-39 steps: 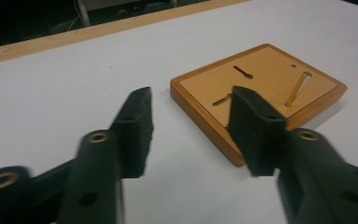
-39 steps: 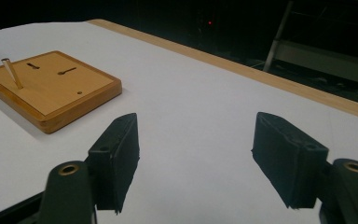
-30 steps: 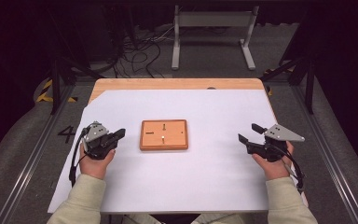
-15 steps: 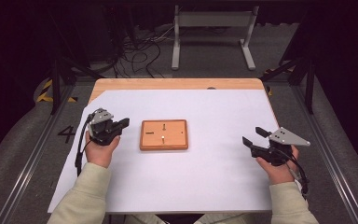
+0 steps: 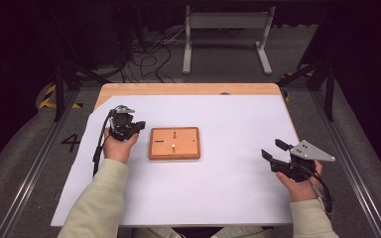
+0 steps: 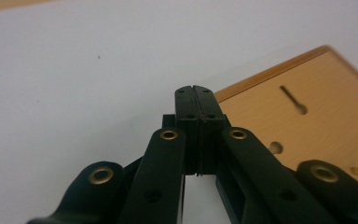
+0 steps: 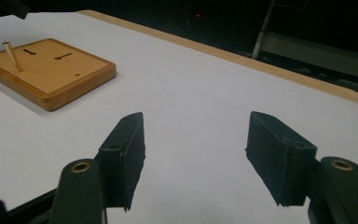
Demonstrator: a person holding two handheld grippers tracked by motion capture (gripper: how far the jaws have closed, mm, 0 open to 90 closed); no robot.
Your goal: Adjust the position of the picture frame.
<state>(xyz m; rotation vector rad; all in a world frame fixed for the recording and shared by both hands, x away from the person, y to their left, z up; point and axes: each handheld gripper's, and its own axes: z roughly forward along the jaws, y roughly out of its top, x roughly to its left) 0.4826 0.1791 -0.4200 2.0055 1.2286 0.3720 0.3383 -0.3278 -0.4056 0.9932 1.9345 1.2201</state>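
Counting one wooden board (image 5: 174, 143), two tongs.

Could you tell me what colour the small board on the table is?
Orange-brown wood; the wooden board shows best in the high view.

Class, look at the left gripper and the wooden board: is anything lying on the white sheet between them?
Nothing visible does. The left gripper, jaws shut and empty, sits just left of the wooden board, with bare white sheet between them in the left gripper view.

The left tongs (image 5: 138, 126) were held shut; the right tongs (image 5: 274, 149) were held apart, their jaws just closing slightly, nothing between.
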